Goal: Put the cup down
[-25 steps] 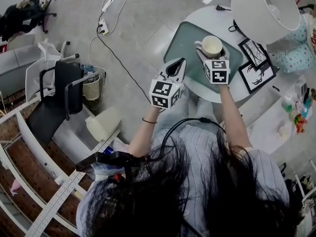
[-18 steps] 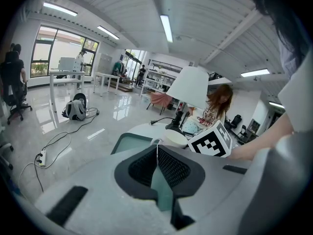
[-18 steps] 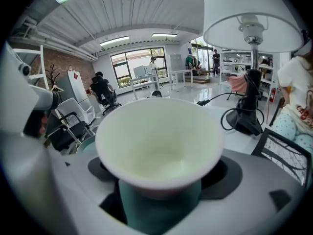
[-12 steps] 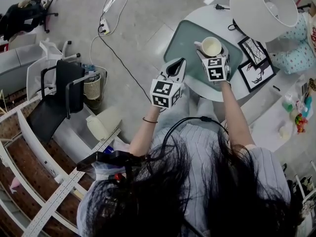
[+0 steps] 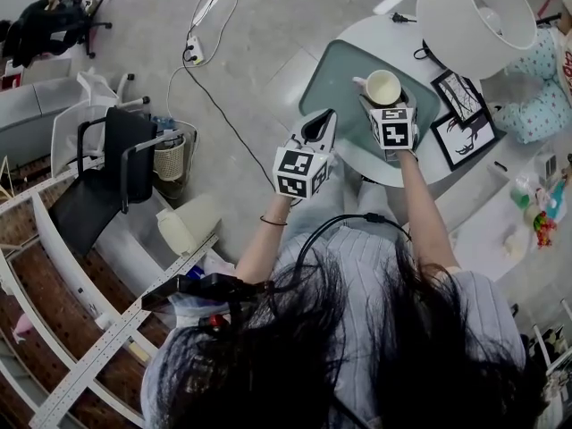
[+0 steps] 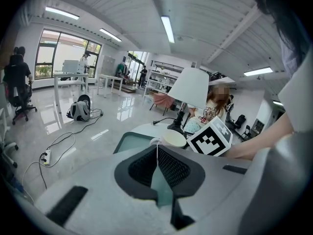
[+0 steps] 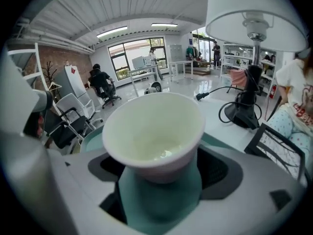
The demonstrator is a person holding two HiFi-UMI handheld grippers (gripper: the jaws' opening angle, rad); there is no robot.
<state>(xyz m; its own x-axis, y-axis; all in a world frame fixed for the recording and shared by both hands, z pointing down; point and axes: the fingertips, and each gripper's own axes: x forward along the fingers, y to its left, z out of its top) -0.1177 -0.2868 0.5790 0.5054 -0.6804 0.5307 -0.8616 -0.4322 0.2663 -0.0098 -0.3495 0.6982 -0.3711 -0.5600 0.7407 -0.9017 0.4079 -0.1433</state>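
Observation:
A cream-white cup [image 5: 382, 87] with a handle on its left stands upright between the jaws of my right gripper [image 5: 386, 102], over the green mat [image 5: 332, 77] of the round white table [image 5: 368, 34]. In the right gripper view the cup [image 7: 153, 132] fills the middle, empty inside, with the jaws closed against its lower sides; whether its base touches the mat is hidden. My left gripper [image 5: 315, 130] hangs at the table's near-left edge, jaws together with nothing between them [image 6: 155, 156]. From that gripper the cup [image 6: 173, 139] shows just beyond its tips.
A white table lamp [image 5: 472, 16] stands at the table's far right, its black base [image 7: 243, 114] and cord behind the cup. Two framed pictures [image 5: 462, 117] lean to the right of the mat. A black chair [image 5: 105, 175] and a wire basket [image 5: 165, 160] stand on the floor at left.
The right gripper with the cup has shifted only slightly on the mat; the left gripper has stayed where it was.

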